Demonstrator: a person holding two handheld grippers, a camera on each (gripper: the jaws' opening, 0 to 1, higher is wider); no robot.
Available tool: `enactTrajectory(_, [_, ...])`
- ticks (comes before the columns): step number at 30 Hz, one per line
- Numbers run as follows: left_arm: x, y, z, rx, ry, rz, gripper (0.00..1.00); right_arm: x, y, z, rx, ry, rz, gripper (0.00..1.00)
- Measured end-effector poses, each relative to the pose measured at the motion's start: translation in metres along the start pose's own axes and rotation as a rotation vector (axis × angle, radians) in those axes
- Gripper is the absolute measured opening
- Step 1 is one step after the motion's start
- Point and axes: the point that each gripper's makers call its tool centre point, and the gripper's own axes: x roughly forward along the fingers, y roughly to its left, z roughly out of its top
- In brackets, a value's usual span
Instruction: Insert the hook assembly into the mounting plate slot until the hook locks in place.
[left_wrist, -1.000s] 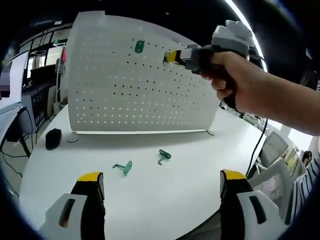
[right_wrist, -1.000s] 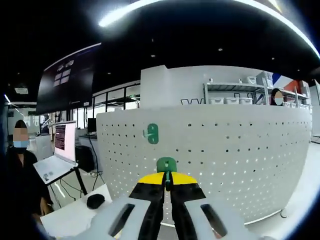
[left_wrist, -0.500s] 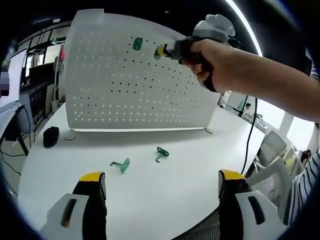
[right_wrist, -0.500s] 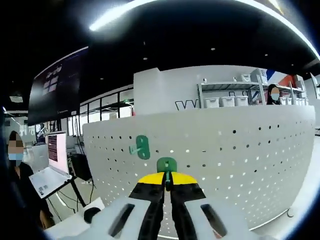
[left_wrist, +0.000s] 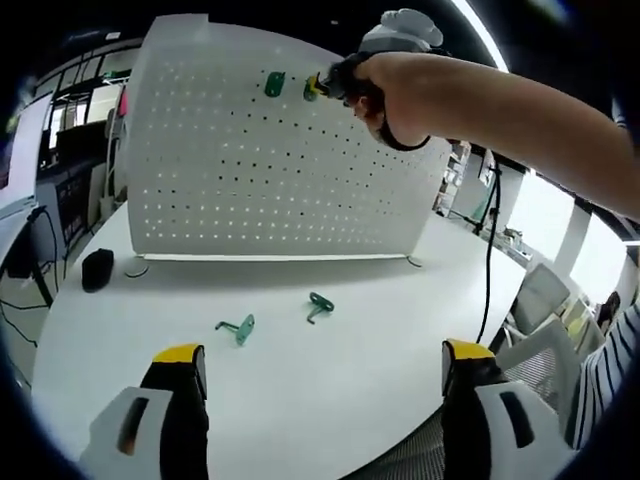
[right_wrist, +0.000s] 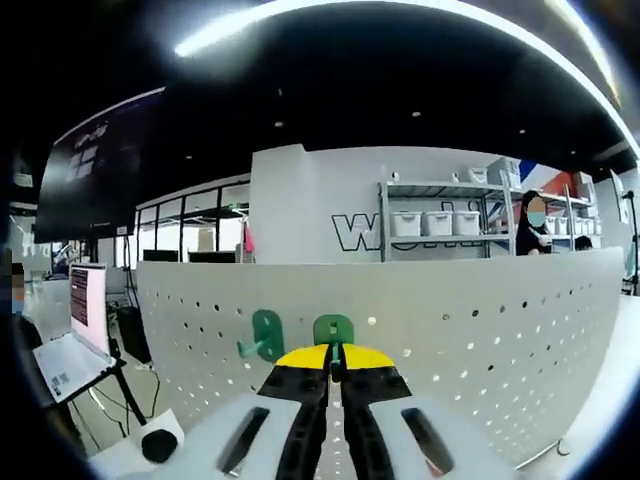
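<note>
Right hand-held gripper (right_wrist: 334, 372), jaws clenched on a green hook (right_wrist: 333, 330), held high against the white perforated mounting plate (left_wrist: 260, 160) close under its top edge, just beside a mounted hook (right_wrist: 265, 335). In the left gripper view a person's hand (left_wrist: 400, 95) carries it at the plate's upper right. Left hand-held gripper (left_wrist: 325, 375), jaws released and wide apart, hangs over the white surface (left_wrist: 330, 400) near its front edge. Two spare hooks (left_wrist: 238, 328) (left_wrist: 319, 304) lie apart on open surface before the plate's base.
</note>
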Motion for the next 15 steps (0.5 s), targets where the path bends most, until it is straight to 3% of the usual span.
enactTrajectory(7, [-0.0009,-0.0001,-0.0002,0.006,0.003,0.0,1.0,0.0048,0.0009,-0.0034,0.041,0.012,-0.035,0.0])
enactTrajectory(15, [-0.002,0.0034,0.0017,-0.002,-0.009,0.013,1.0,0.0064,-0.0018,-0.0023,0.022,0.003,-0.059,0.0])
